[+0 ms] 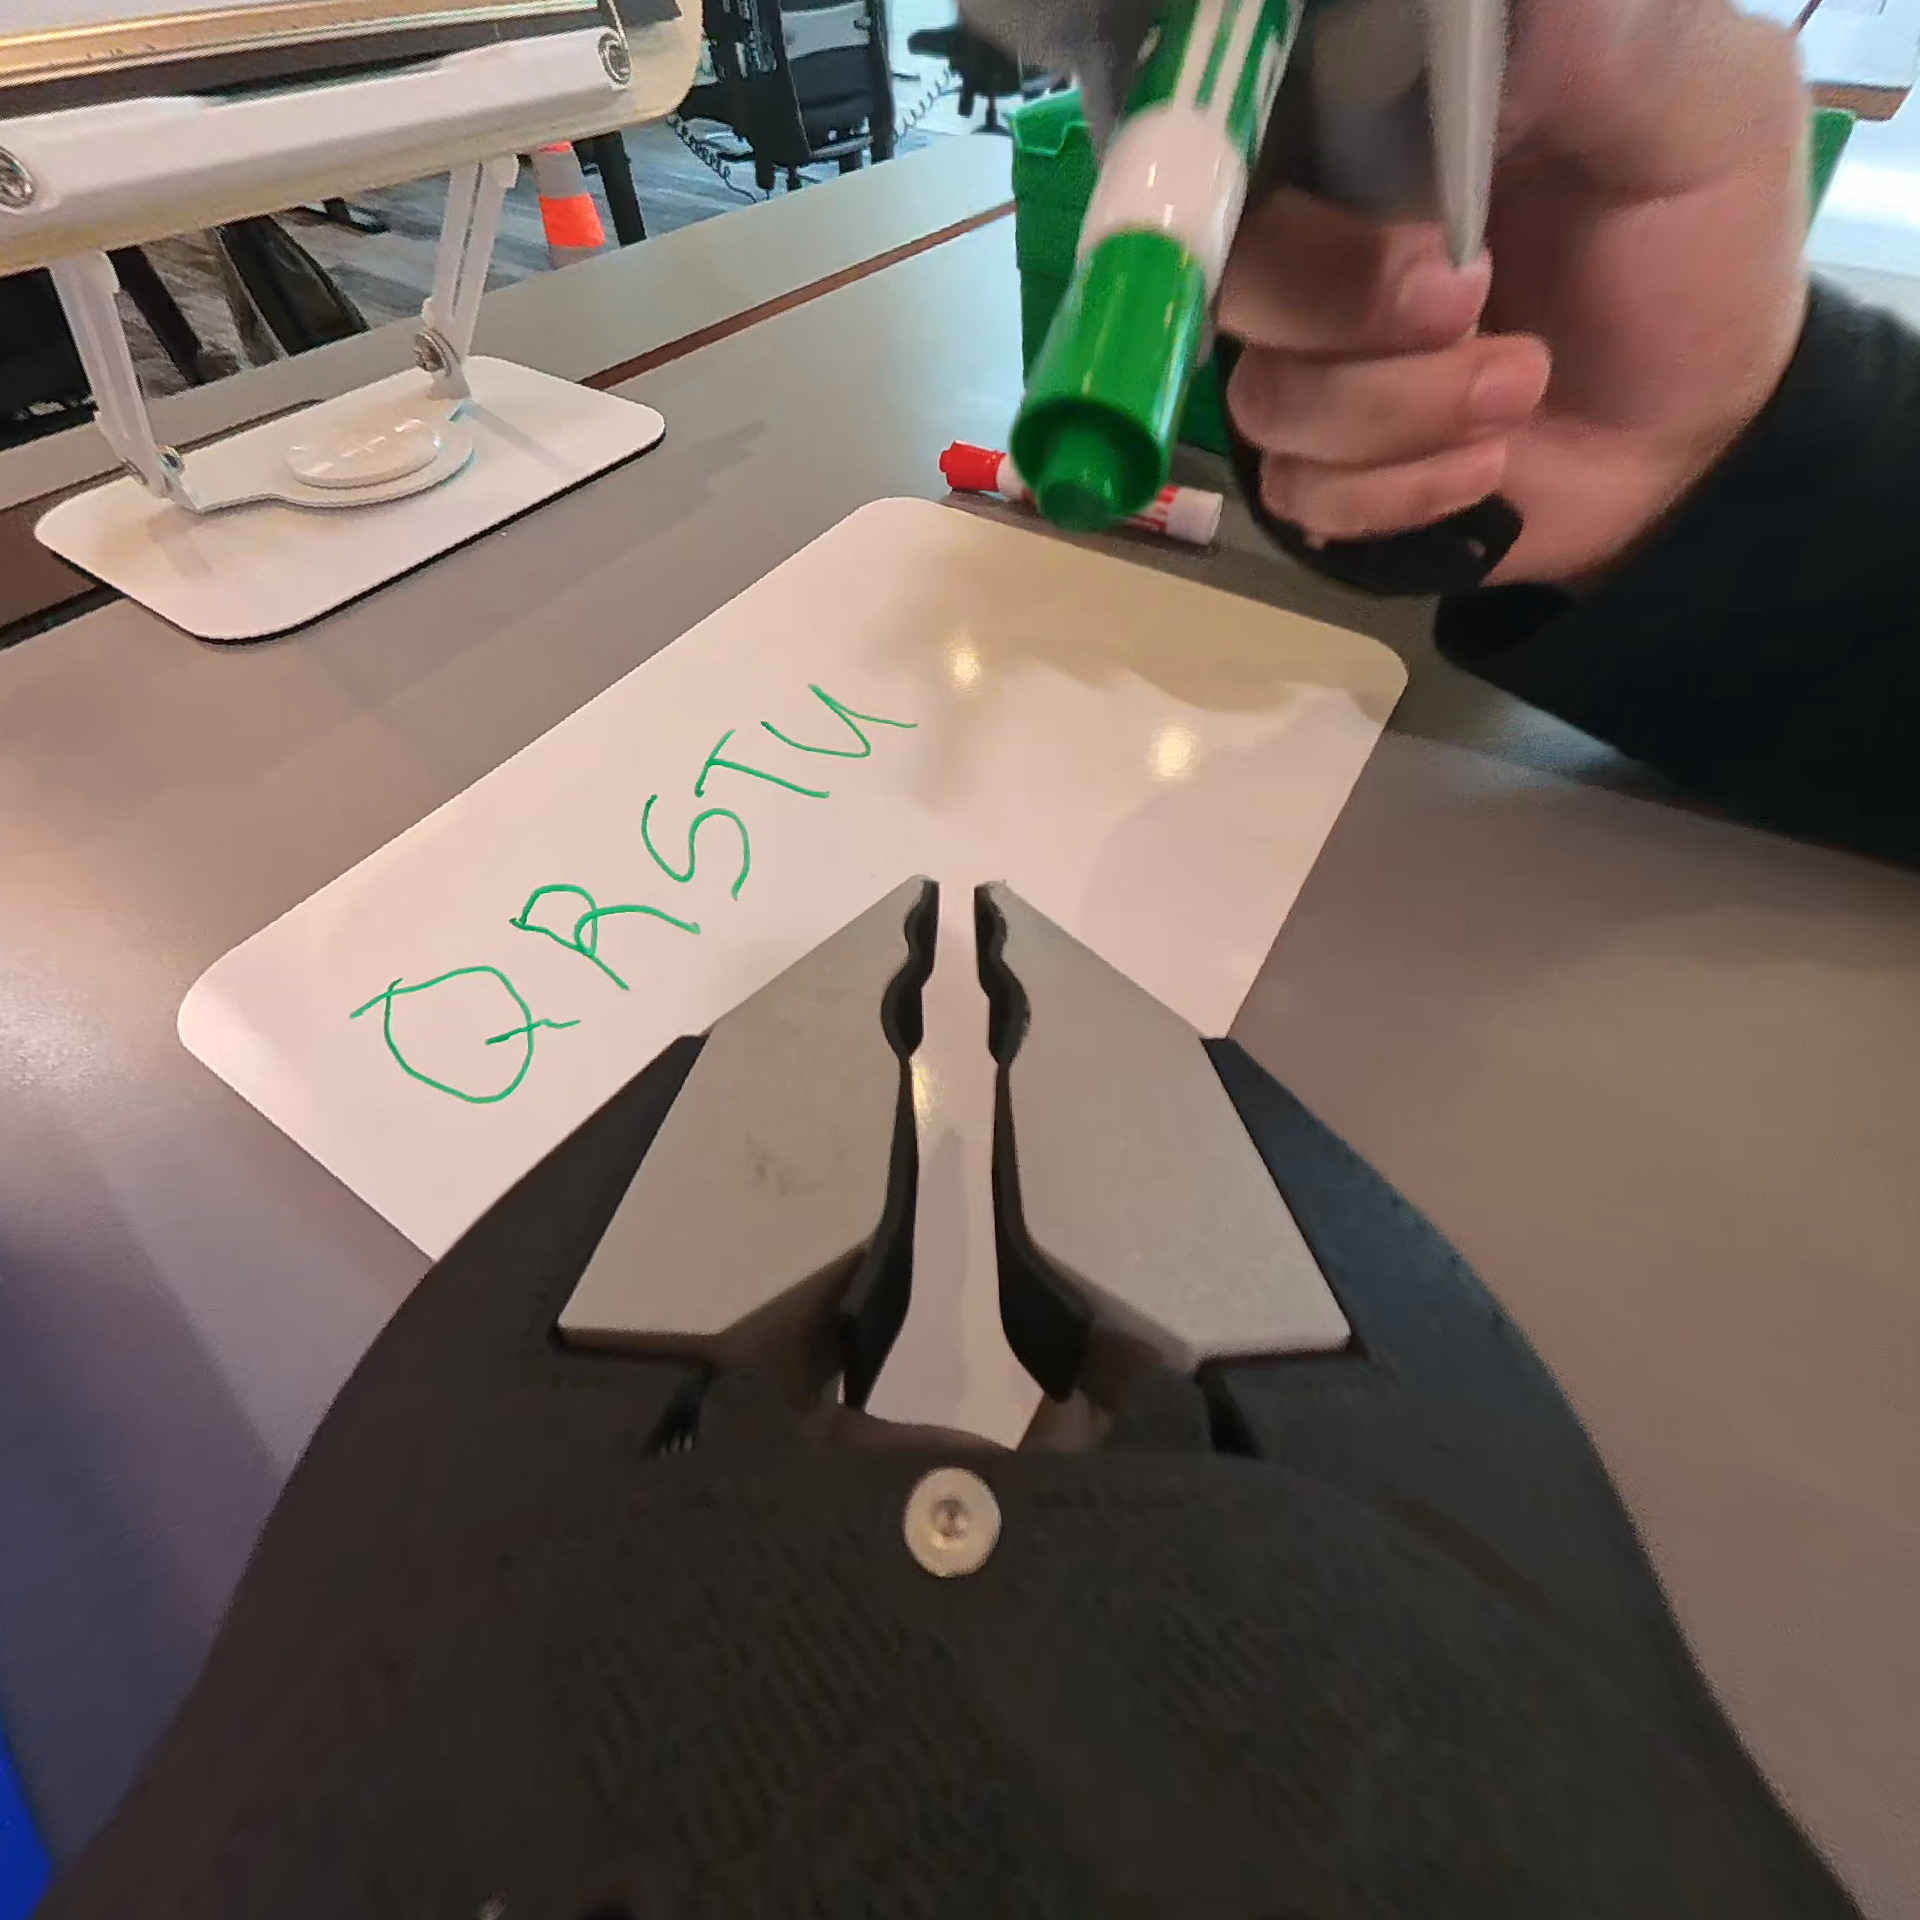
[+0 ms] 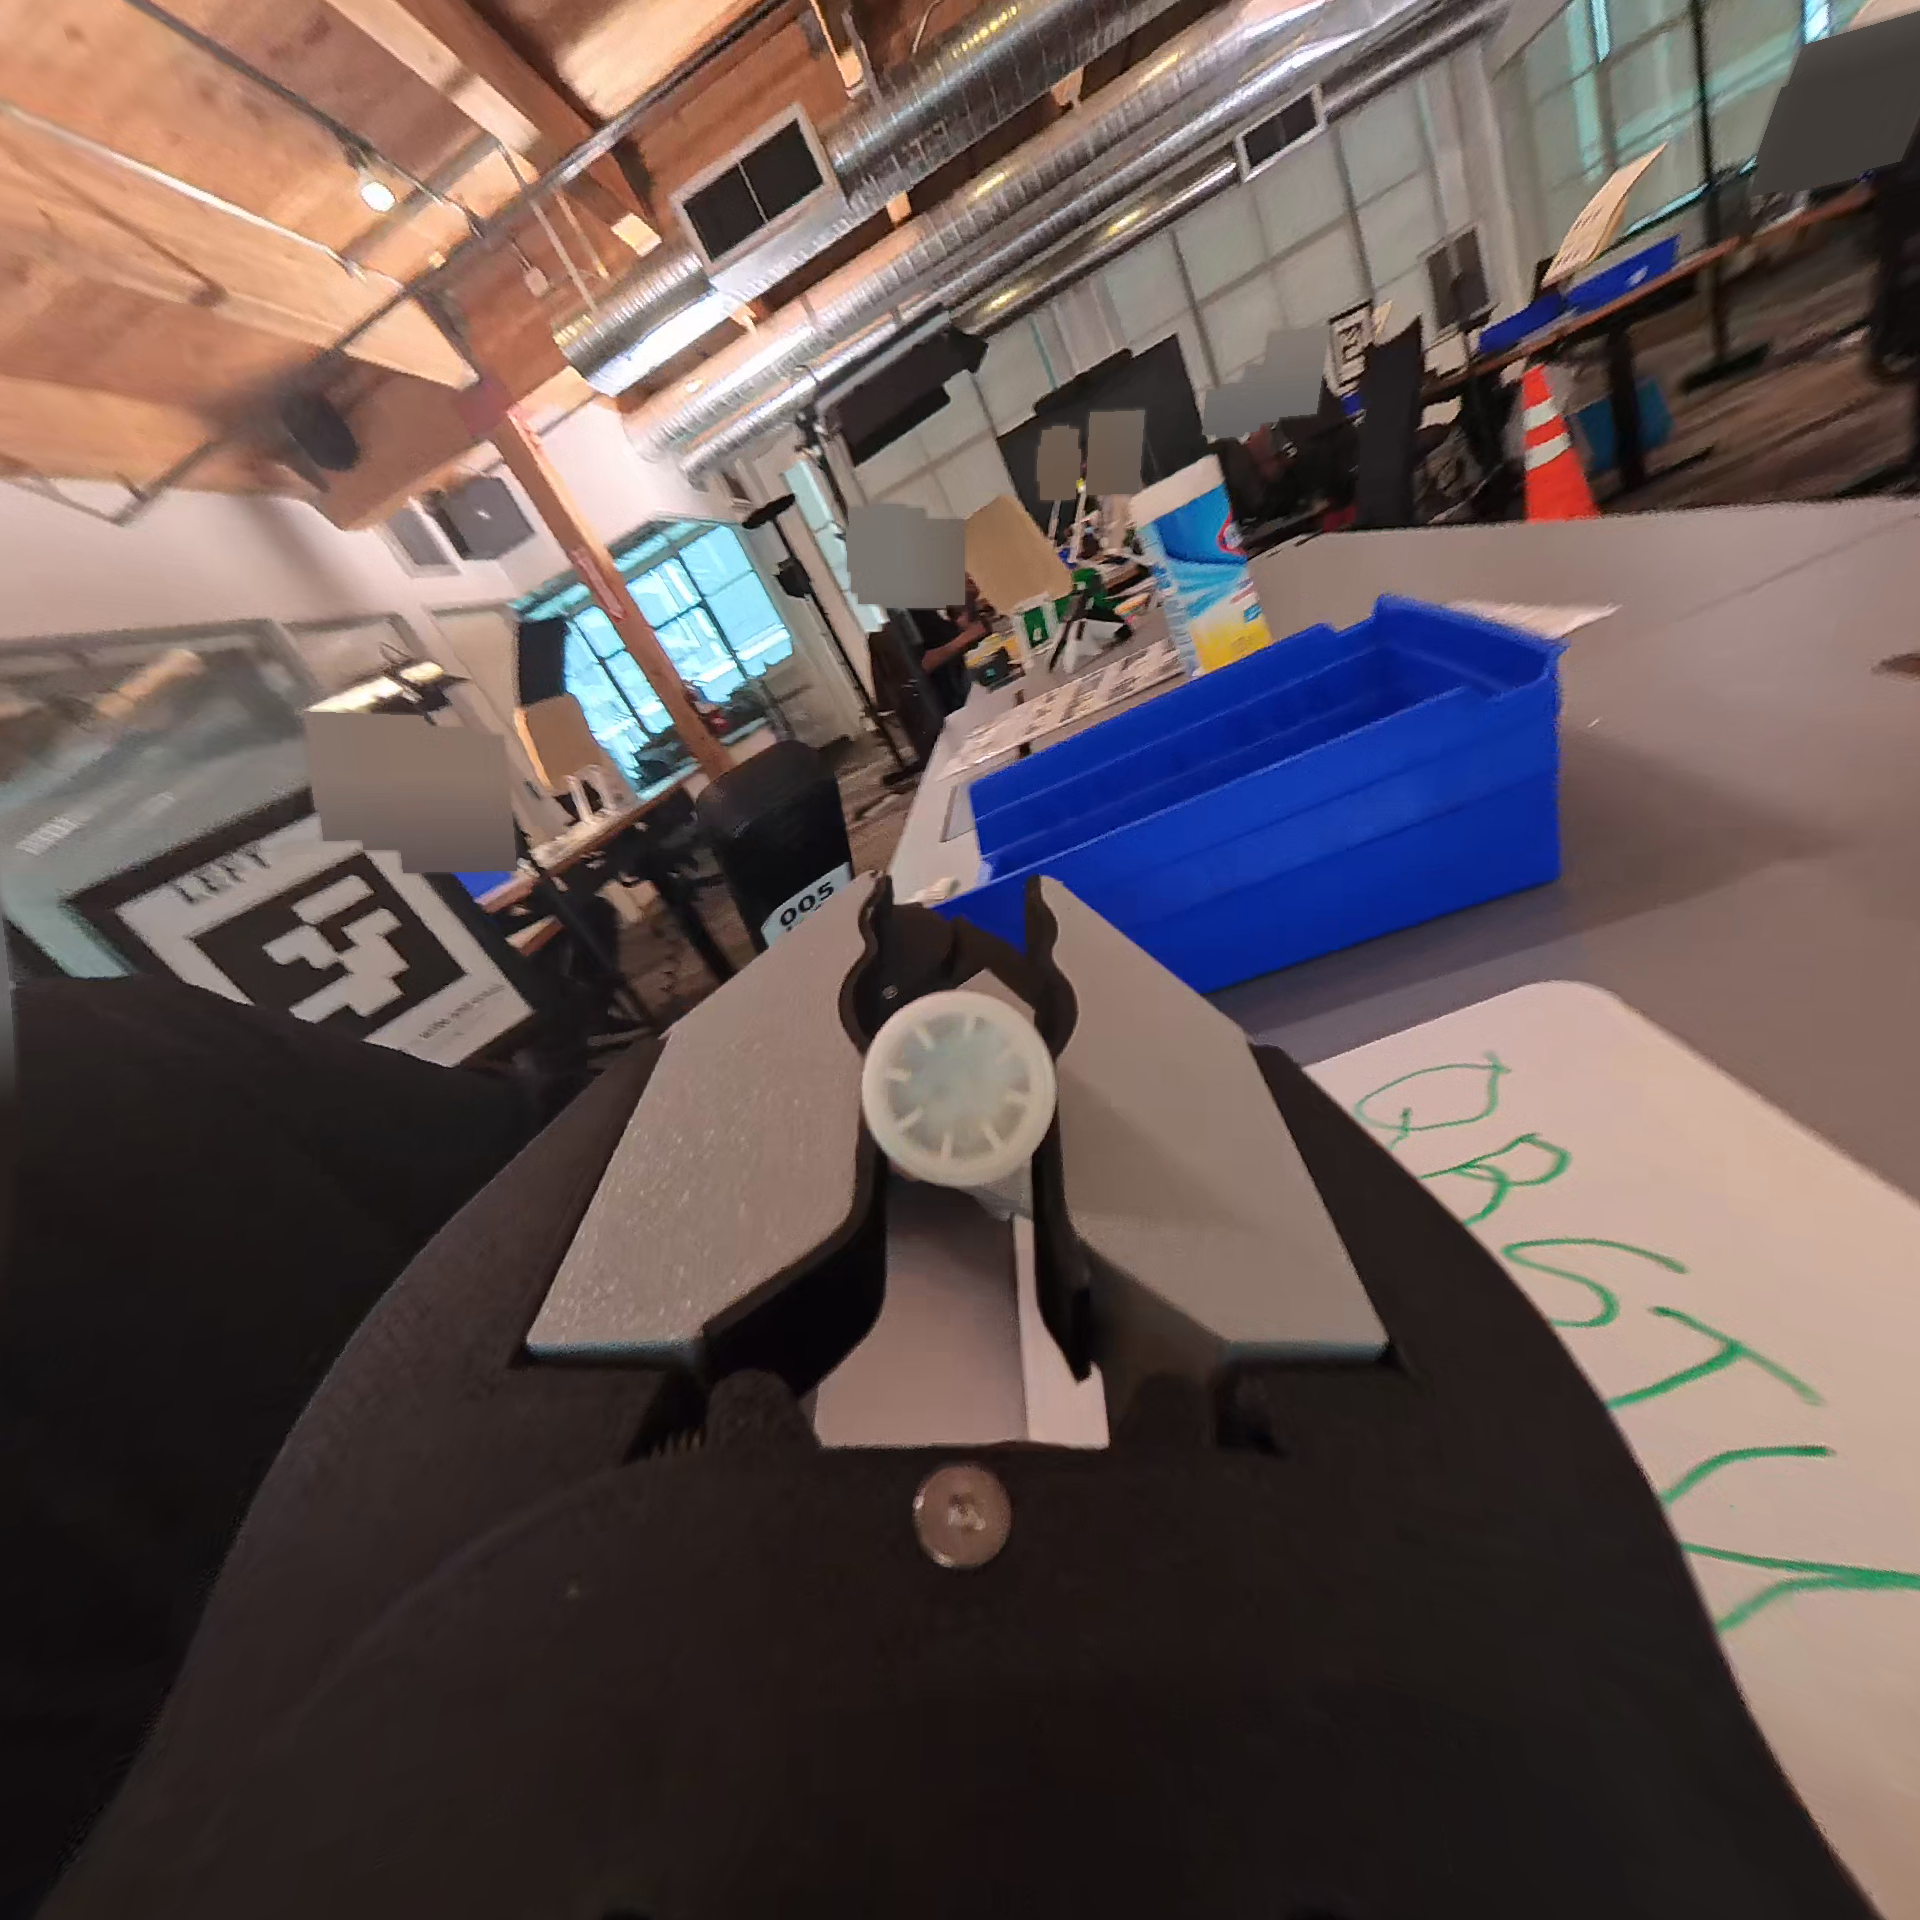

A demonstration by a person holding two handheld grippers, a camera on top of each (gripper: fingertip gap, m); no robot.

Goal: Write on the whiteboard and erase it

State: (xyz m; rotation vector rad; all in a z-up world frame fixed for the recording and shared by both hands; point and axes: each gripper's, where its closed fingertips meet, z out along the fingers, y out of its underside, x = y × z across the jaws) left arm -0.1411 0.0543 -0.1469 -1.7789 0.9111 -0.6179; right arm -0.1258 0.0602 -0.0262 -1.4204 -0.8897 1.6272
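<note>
**A:** What was nearest in the left wrist view?

**B:** The left gripper (image 1: 956,891), its grey fingers drawn to a narrow gap with nothing between them, hovering over the near edge of the flat white rounded-corner whiteboard (image 1: 1091,748). The board lay on the grey table (image 1: 1558,1091) and carried a row of green handwritten letters (image 1: 623,914) running from near left to far right.

**A:** And the pen?

**B:** The green-and-white dry-erase marker (image 1: 1127,312) was clamped in the right gripper (image 2: 956,940), above the board's far edge. Its long axis sloped down towards the board, green capped end lowest. In the right wrist view only its white ribbed butt end (image 2: 958,1086) showed, facing the camera. The print on its barrel was too blurred to make out.

**A:** Farther off?

**B:** A red-capped white marker (image 1: 1081,488) lay just beyond the board's far edge. To the far left stood a white metal stand (image 1: 343,499). The right wrist view showed a blue plastic bin (image 2: 1299,831) beyond the board, and a labelled wipes canister (image 2: 1200,582) behind it.
</note>
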